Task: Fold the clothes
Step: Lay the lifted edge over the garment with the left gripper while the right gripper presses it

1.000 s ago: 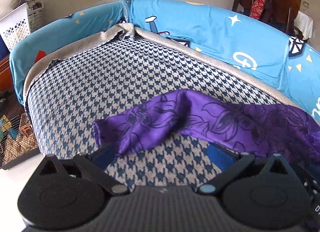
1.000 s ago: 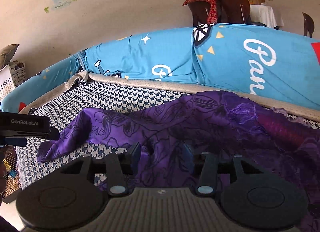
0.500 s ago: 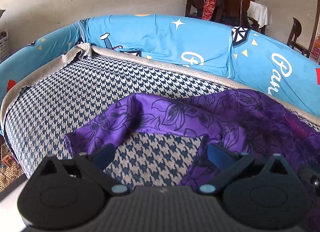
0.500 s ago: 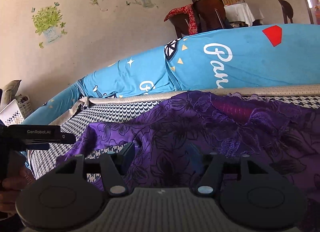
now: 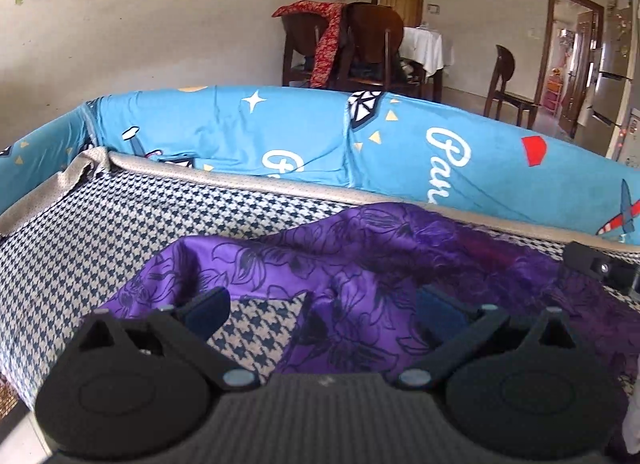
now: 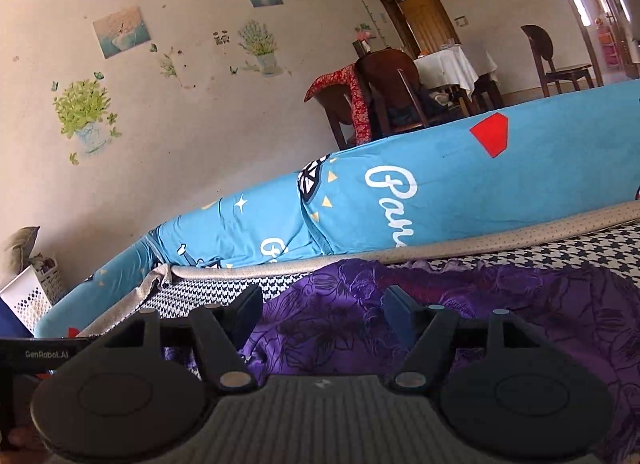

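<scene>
A purple garment with a dark flower print lies crumpled on the houndstooth seat of a sofa. My left gripper is open just above the garment's near edge, with a fold of cloth rising between its fingers but not clamped. In the right wrist view the same purple garment spreads to the right. My right gripper hovers open over it, fingers wide apart. The right gripper's black body shows at the left wrist view's right edge, and the left one at the other view's left edge.
A blue printed backrest cover with a beige seam rims the seat. Behind it stand dark wooden chairs with a red cloth and a white-clothed table. A white perforated basket sits past the sofa's left end.
Both cameras have tilted upward and swung right, showing more wall and room. The left gripper has moved right from the garment's left tip to its middle fold. Both stay open.
</scene>
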Motion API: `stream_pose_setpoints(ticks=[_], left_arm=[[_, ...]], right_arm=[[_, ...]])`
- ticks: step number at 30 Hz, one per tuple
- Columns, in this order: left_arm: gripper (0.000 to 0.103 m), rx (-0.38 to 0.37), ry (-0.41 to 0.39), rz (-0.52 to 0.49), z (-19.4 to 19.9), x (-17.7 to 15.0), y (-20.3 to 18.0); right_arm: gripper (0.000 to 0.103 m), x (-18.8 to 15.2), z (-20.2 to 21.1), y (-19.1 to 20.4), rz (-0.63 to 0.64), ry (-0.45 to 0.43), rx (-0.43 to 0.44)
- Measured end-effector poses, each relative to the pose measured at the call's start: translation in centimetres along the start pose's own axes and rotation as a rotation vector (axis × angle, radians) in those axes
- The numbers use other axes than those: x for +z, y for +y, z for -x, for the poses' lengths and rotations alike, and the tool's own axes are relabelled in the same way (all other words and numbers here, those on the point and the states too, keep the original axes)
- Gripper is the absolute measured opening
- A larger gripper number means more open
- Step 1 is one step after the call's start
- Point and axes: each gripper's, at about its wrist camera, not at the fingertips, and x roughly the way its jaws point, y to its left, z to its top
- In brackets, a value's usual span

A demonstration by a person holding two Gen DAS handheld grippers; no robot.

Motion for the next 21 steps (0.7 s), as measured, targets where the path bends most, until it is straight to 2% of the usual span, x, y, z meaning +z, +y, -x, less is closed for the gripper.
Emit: stream_pose_setpoints(ticks=[3,7,10,12,15,18,21], left_arm=[[0.103,-0.062,-0.021,-0.007,0.5,0.0,-1.3],[0.103,-0.091,-0.051,-0.016,0.8,-0.1,-3.0],[0.103,-0.160,-0.072,-0.009,1.4,0.1,-4.0],[0.103,-0.203,-0.111,-0.013,2.2,0.7,-4.7],[0.103,-0.229,-0.181,-0.015,3.1,1.9,-5.4],[0.103,-0.206,-0.199,-0.014,2.4,3.2,-6.4],[0.103,-0.120,-0.179,-0.036,-0.2,3.7,-7.7]], right_arm=[[0.069,0.9,1.3,-0.6,-0.024,-0.036,-0.008],[0.072,2.0,2.9,-1.4,-0.037,-0.080,-0.034],[0.072,3.0,4.0,-2.2,-0.050,-0.106,-0.048],[0.073,3.7,4.7,-2.7,-0.048,-0.127,-0.055],[0.076,4.4,5.4,-3.9,-0.060,-0.155,-0.084],[0.077,4.7,4.2,-5.6,-0.100,-0.126,-0.105],[0.077,4.6,2.1,-7.0,-0.117,-0.081,-0.150]])
